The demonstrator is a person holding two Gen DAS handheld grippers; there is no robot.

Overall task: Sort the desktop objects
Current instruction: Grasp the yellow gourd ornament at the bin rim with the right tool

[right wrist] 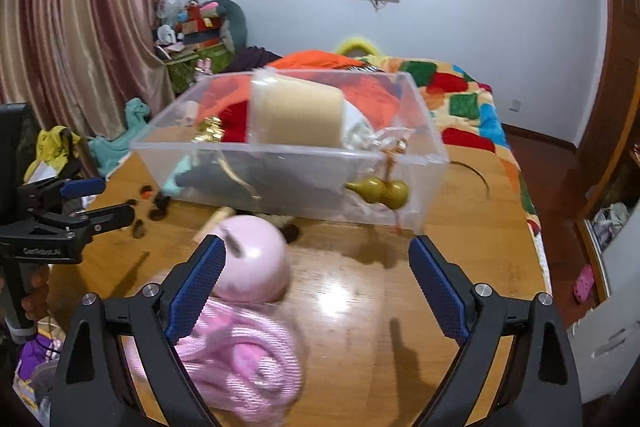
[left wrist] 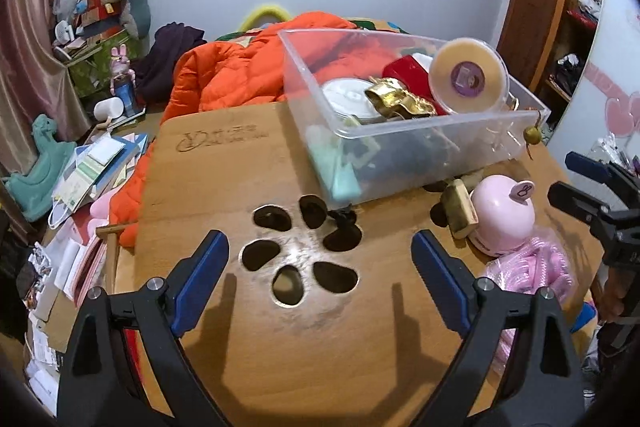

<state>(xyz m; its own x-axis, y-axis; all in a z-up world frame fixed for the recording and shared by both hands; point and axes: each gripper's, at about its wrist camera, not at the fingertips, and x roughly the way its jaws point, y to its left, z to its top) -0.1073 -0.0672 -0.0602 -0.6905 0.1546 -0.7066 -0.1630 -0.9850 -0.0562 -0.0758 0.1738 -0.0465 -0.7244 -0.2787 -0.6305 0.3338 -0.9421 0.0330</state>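
Clear bin (left wrist: 440, 147) sits filled on the table (left wrist: 240, 367) — both grippers' jaws spread wide, empty — pink dome (right wrist: 256, 259) nearby.

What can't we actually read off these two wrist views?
- Dark items at the bottom of the clear plastic bin: left view, frosted wall and the things piled above hide them.
- Pink woven bundle: right view, motion-blurred, left finger covers part.
- Pink dome-shaped gadget: right view, blurred; label unreadable.
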